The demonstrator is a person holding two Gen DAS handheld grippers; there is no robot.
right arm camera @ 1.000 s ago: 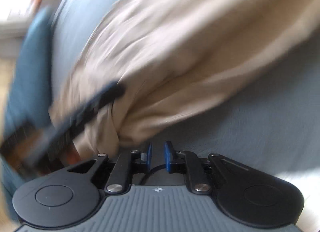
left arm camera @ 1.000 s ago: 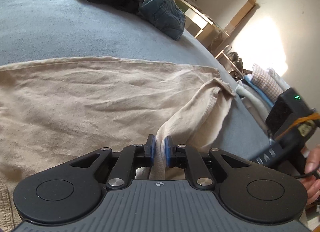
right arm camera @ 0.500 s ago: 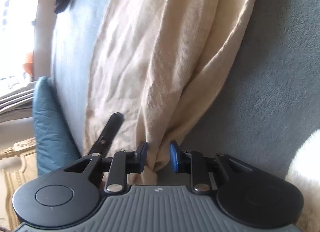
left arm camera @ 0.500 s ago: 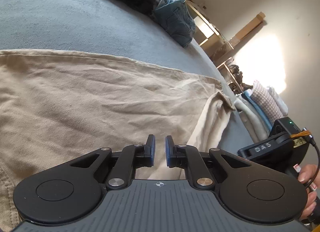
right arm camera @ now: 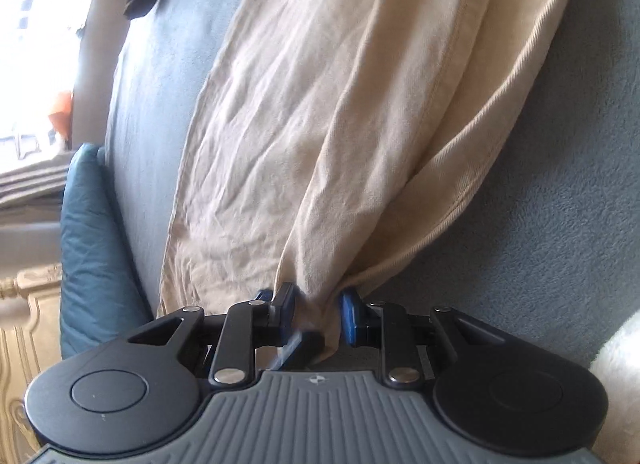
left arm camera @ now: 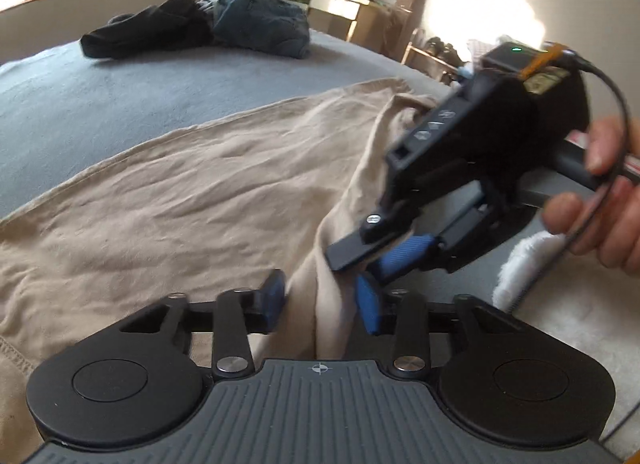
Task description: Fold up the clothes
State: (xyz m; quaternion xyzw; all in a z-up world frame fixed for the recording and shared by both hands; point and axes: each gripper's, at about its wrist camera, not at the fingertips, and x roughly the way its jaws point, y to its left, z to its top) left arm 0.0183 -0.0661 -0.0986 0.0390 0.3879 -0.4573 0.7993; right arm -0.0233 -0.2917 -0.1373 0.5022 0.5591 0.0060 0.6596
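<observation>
A beige garment point(left arm camera: 200, 204) lies spread on the grey-blue bed cover point(left arm camera: 120, 80), with one edge bunched into a raised fold at the near right. My left gripper point(left arm camera: 320, 302) is open, its blue pads on either side of that fold without pinching it. My right gripper point(left arm camera: 376, 260), held by a hand point(left arm camera: 600, 200), reaches in from the right onto the same fold. In the right wrist view the beige garment point(right arm camera: 340, 104) gathers into a bunch between the right gripper point(right arm camera: 317, 316) fingers. Creases fan out from there, so it looks shut on the cloth.
A black garment point(left arm camera: 152, 30) and blue jeans point(left arm camera: 264, 24) lie heaped at the bed's far side. A white fluffy thing point(left arm camera: 520, 264) sits by the bed edge at right. A teal pillow point(right arm camera: 92, 244) lies at the left. Wooden shelves point(left arm camera: 340, 4) stand behind.
My left gripper held the beige fold a second ago, then opened wide. The right gripper swung in beside it and now has the same fold bunched between its fingers.
</observation>
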